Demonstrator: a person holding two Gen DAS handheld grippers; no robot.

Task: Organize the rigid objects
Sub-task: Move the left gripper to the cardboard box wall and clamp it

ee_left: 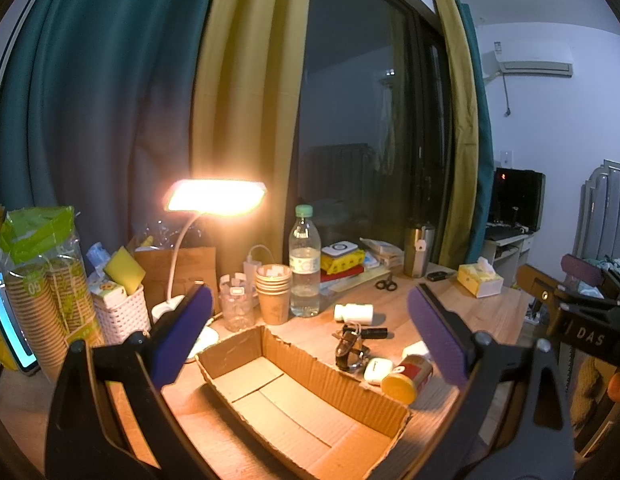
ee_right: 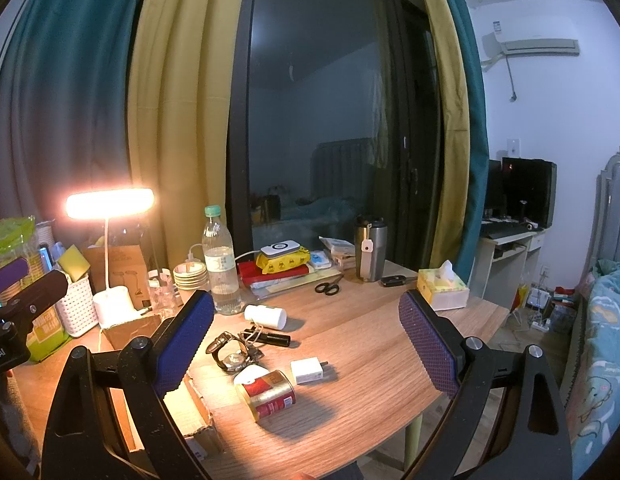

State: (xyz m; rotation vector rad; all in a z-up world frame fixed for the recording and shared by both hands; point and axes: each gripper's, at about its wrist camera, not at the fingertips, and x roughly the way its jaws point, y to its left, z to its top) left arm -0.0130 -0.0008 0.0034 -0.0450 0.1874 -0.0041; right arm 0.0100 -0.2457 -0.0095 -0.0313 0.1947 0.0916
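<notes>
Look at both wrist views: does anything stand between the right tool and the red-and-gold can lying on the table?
Nothing visible does. The right tool is open above the table, and the red-and-gold can lies on its side in plain view between its fingers; the white charger and watch sit beside it, not across the path.

Lit white desk lamp glowing over wooden desk; clear plastic water bottle standing beside stacked paper cups; yellow tissue box sitting near desk's right edge.

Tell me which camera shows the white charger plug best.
The right wrist view: the white charger plug lies fully exposed on the table. In the left wrist view only a white corner shows behind the right finger.
</notes>
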